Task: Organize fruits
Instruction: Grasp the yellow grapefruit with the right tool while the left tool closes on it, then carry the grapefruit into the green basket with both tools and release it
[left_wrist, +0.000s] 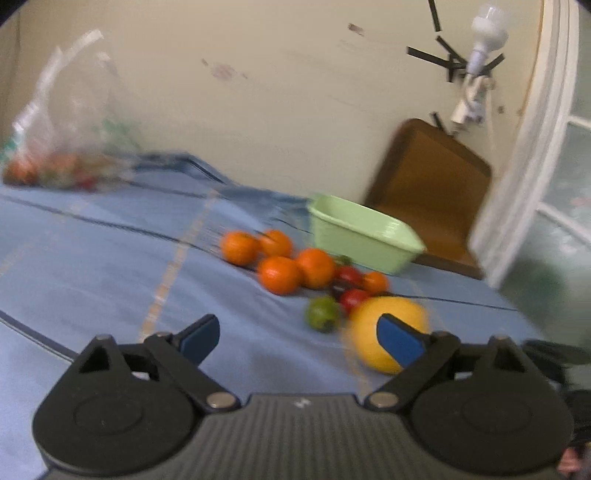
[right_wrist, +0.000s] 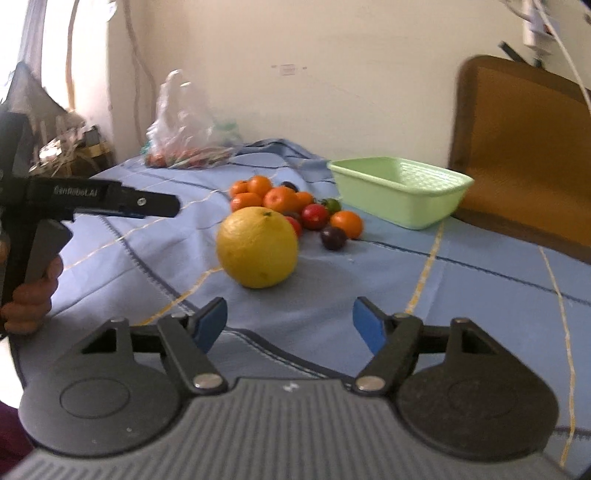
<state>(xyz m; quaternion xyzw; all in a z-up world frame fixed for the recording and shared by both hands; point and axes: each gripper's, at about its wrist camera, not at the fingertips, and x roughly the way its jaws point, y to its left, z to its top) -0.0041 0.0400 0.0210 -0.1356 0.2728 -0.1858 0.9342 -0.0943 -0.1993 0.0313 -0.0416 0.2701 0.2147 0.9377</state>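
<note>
A big yellow citrus fruit (right_wrist: 257, 246) lies on the blue cloth, nearest to me. Behind it is a heap of small oranges (right_wrist: 280, 197), red fruits (right_wrist: 314, 216), a green one (left_wrist: 322, 313) and a dark plum (right_wrist: 333, 237). An empty pale green basin (right_wrist: 402, 188) stands to the right of the heap. My right gripper (right_wrist: 290, 326) is open, short of the yellow fruit, with nothing between its fingers. My left gripper (left_wrist: 299, 341) is open wide. The yellow fruit (left_wrist: 388, 339) sits just beyond its right finger (left_wrist: 400, 345), outside the gap. The left wrist view is blurred.
A clear plastic bag (right_wrist: 184, 129) with more fruit lies at the far left of the table by the wall. A brown chair back (right_wrist: 524, 147) rises behind the basin. A hand (right_wrist: 29, 299) grips the left tool's handle. A white window frame (left_wrist: 524, 147) is at the right.
</note>
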